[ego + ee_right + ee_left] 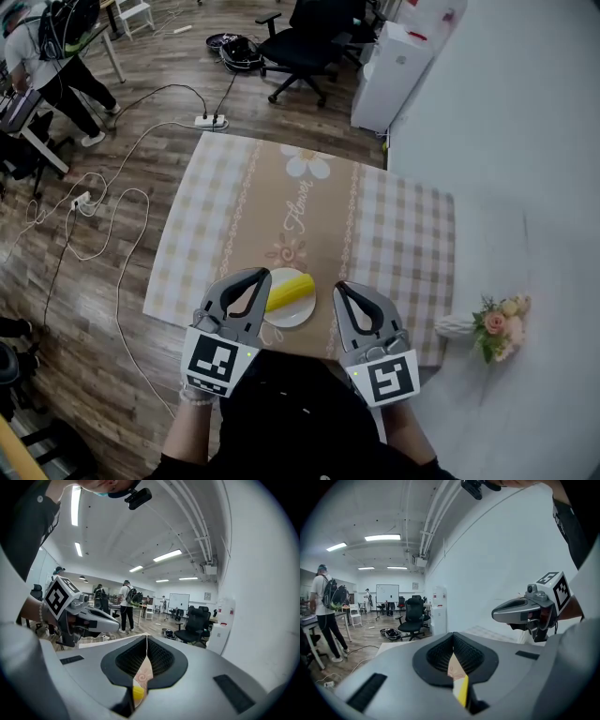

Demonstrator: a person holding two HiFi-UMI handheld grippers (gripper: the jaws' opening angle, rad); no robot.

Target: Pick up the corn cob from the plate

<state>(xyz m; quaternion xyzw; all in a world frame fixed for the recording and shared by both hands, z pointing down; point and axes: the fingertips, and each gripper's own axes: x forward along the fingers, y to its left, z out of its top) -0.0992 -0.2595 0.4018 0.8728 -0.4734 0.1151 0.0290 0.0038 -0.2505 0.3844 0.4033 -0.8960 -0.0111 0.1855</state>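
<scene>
The checked-cloth tabletop (281, 187) lies below you. Your left gripper (260, 276) and right gripper (341, 287) hover over its near edge, one on either side of the white plate (292, 319). Both have their fingers (436, 656) pressed together on nothing, so you'll need to spread them first. The corn cob (292, 290) lies across the plate's far side. It's probably light, stiff and rounded, perhaps plastic-smooth, though that's hard to tell from up here. It may roll, so take it across its middle.
</scene>
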